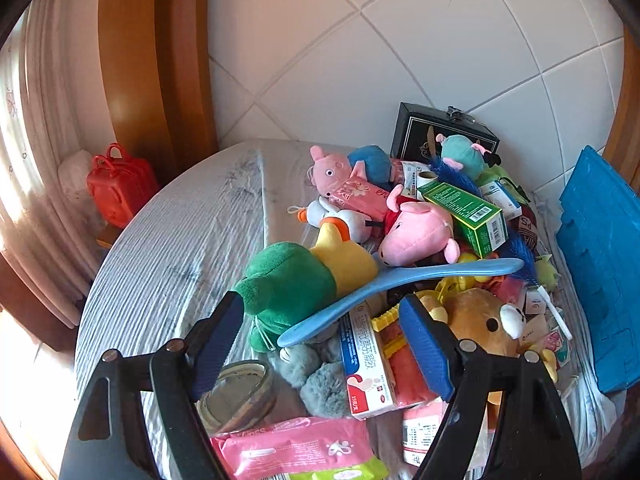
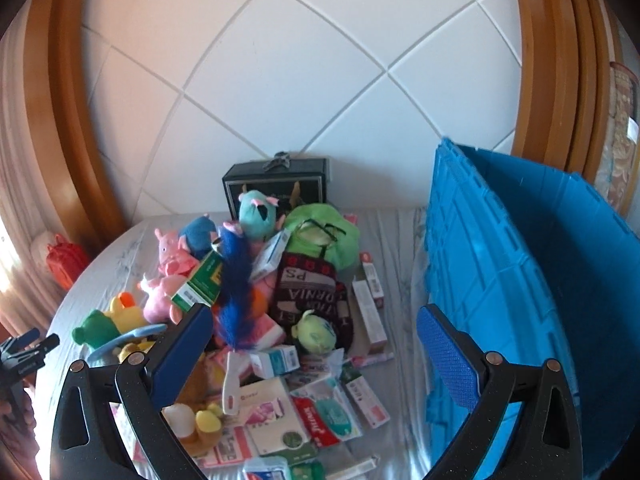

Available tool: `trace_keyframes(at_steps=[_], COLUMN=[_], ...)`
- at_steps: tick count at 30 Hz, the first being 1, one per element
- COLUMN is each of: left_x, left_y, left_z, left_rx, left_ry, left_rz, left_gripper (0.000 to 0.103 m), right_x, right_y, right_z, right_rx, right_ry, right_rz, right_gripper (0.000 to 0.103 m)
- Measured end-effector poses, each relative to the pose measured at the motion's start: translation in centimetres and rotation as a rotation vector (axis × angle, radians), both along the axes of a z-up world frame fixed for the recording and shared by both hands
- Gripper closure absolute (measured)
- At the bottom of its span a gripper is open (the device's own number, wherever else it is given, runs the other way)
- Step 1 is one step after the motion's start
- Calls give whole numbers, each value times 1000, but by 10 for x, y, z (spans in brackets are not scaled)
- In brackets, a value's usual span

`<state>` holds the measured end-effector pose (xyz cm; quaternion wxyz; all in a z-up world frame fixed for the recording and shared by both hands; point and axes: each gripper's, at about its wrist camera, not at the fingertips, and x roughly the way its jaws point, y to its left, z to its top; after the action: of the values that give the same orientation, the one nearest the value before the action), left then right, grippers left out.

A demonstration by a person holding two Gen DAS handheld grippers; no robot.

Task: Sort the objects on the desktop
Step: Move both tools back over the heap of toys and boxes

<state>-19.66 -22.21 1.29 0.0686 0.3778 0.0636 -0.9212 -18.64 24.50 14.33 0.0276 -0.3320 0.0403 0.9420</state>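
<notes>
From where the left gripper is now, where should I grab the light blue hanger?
Grip the light blue hanger on its near arm, coming down from above. That arm lies bare across the green plush frog; the far end sits under the pink pig plush.

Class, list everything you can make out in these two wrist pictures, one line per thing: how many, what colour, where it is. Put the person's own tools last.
blue crate: one, blue, right edge of the table.
black box: one, black, against the tiled wall behind the pile.
pig plush toys: at least two, pink, left half of the pile.
frog plush: one, green and yellow, front left of the pile.
hanger: one, light blue, lying across the frog plush.
bear plush: one, brown, front of the pile.
green carton: one, green, on top.
glass jar: one, clear, near edge.
red bag: one, red, beyond the table, left.
left tool: open, empty.
right tool: open, empty.
</notes>
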Motion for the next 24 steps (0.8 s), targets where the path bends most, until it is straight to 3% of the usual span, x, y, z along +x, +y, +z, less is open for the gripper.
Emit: trace_keyframes(at_steps=[6, 8, 10, 12, 15, 17, 19, 24], left_x=[-38, -54, -73, -94, -130, -157, -185, -258], left_y=[3, 12, 24, 37, 56, 71, 88, 154], left_z=[-12, -13, -15, -19, -25, -27, -25, -13], left_rx=[74, 90, 102, 108, 122, 133, 141, 138], left_ry=[-41, -45, -59, -70, -89, -103, -109, -105], left_rz=[-30, -49, -68, -81, -98, -120, -146, -255], left_gripper=[23, 23, 23, 23, 23, 23, 23, 23], right_x=[-43, -58, -75, -95, -124, -142, -163, -213], right_y=[3, 9, 15, 21, 26, 29, 30, 25], right_z=[-54, -69, -86, -105, -130, -143, -155, -191], right_rx=[-46, -81, -105, -124, -154, -178, -194, -228], right_ry=[-152, -190, -224, -263, -306, -325, -339, -378], right_rz=[-30, -30, -37, -42, -31, -24, -16, 3], right_gripper=[0, 6, 33, 41, 41, 32, 16, 14])
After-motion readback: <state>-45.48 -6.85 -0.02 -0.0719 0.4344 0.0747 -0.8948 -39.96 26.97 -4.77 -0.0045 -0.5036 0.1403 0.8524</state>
